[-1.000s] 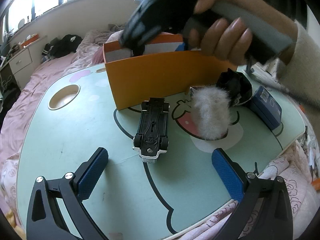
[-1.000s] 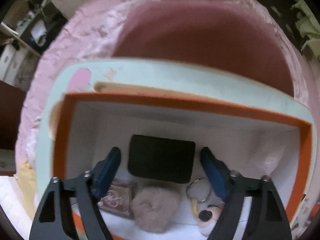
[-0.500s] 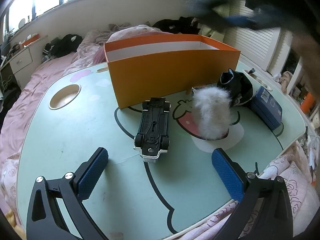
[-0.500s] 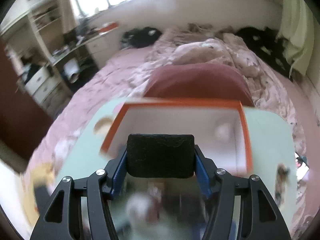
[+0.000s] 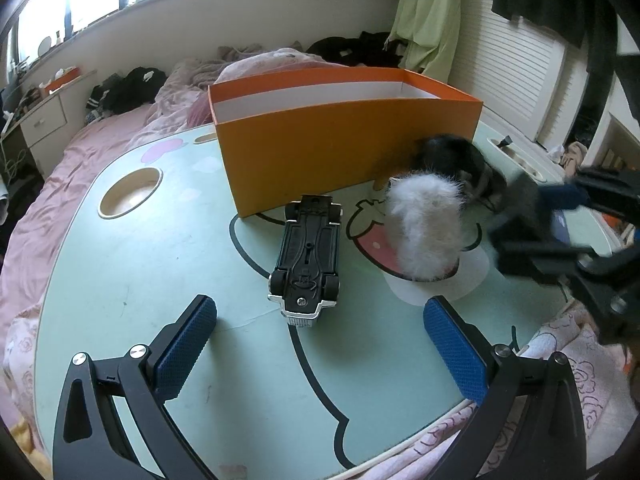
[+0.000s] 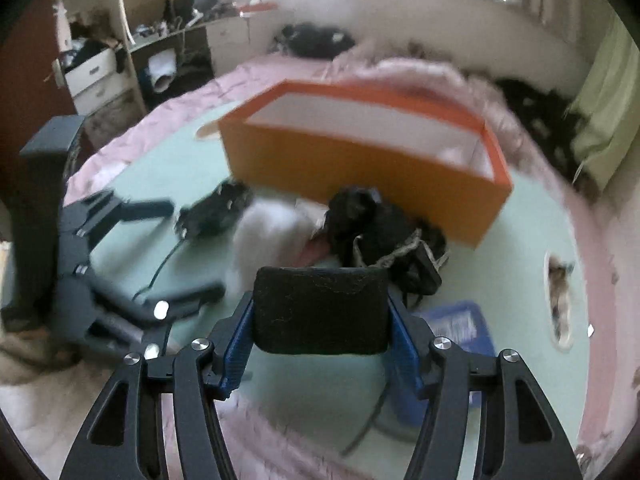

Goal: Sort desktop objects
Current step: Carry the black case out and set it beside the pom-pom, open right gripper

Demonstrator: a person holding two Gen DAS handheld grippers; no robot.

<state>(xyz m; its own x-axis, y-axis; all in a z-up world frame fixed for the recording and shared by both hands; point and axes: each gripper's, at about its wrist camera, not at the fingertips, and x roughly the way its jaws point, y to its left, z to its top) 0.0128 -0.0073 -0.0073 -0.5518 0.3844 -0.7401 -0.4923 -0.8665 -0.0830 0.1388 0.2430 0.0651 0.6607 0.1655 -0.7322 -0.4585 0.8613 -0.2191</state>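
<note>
Left gripper (image 5: 320, 312): spread wide, nothing between the blue pads (image 5: 184, 344), hanging over the near edge of the surface (image 5: 120, 280). Right gripper (image 6: 320, 304): at a middling width with a black block (image 6: 320, 324) between the fingers, both pads against its ends, jaws easing apart; tilted down over the right side of the surface, blurred in the left wrist view.

No writing legible anywhere. Pale label on the blue box (image 6: 460, 328) too blurred to read. No brand to be made out on the underside of the toy car (image 5: 308, 252). Printed on the surface itself: a strawberry (image 5: 368, 236) and black cartoon outlines, no words.

Toy car lying upside down near the middle of the surface, just ahead of the left gripper. White fluffy ball (image 5: 424, 228) just right of the car, over the strawberry. Black bundle (image 5: 460, 156) behind the ball, against the near wall of the orange box (image 5: 340, 152). Orange box open-topped, white inside, along the far edge. Blue box near the right edge, just beyond the right gripper.
</note>
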